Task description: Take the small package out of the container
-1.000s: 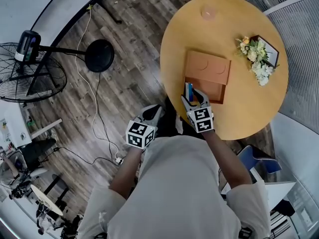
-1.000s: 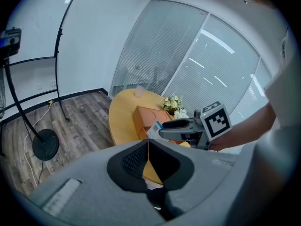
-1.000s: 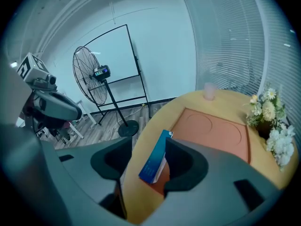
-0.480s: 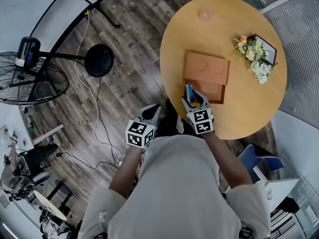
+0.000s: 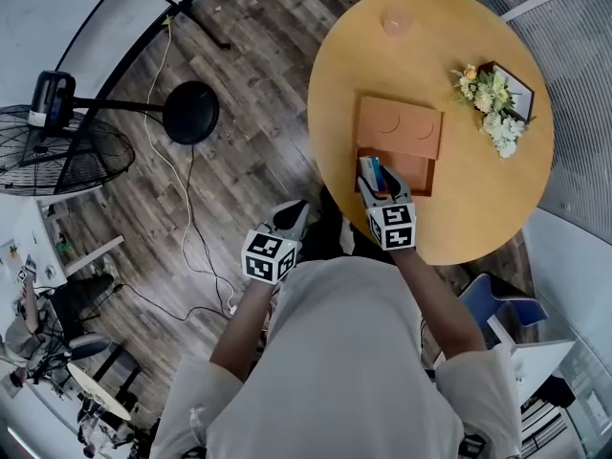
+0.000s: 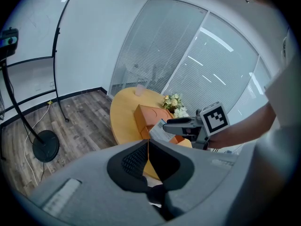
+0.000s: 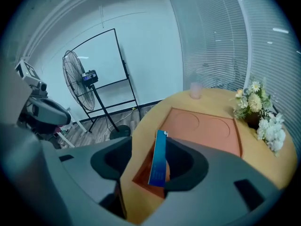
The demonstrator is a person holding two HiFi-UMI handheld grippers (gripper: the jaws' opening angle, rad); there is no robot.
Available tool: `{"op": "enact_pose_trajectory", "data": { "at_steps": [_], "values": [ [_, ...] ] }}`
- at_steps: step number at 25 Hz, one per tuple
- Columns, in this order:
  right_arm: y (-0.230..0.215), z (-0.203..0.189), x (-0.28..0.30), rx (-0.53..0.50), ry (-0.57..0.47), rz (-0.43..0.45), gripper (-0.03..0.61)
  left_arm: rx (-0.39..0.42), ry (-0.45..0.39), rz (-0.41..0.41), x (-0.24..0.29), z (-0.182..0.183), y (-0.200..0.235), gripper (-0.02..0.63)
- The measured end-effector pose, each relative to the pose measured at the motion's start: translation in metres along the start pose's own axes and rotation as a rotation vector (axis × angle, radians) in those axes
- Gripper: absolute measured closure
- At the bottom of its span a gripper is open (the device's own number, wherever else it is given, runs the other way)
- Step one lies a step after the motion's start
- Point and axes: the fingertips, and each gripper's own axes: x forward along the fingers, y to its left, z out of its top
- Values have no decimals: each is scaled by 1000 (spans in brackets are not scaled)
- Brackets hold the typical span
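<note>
An orange flat container [image 5: 400,127] lies on the round wooden table [image 5: 478,208], its open compartment [image 5: 413,170] on the side nearest me. My right gripper [image 5: 378,182] is shut on the small blue package [image 5: 369,172], which stands on edge between the jaws over that compartment's near-left corner. In the right gripper view the package [image 7: 158,159] hangs upright in front of the orange hollow [image 7: 143,173]. My left gripper [image 5: 292,220] is shut on nothing, off the table over the wooden floor. From the left gripper view, the right gripper [image 6: 181,125] and package [image 6: 160,131] show ahead.
A bunch of flowers [image 5: 495,113] stands at the table's right and a pale cup [image 5: 398,22] at its far edge. A standing fan [image 5: 57,132], a round black stand base [image 5: 191,108] and a cable [image 5: 186,228] are on the floor to the left. A blue chair [image 5: 497,304] sits beside me.
My right gripper has shifted a little to the right and forward with the package, bringing it over the container's open compartment. The left gripper has stayed put.
</note>
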Motion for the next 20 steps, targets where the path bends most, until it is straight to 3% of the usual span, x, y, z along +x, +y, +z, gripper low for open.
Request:
{"op": "enact_pose_trajectory", "data": {
  "at_steps": [10, 20],
  "values": [
    [36, -4, -3, -31, 1, 102, 356, -8, -12, 0, -7, -7, -1, 594],
    [37, -10, -11, -46, 5, 94, 356, -5, -20, -5, -12, -15, -8, 594]
  ]
}}
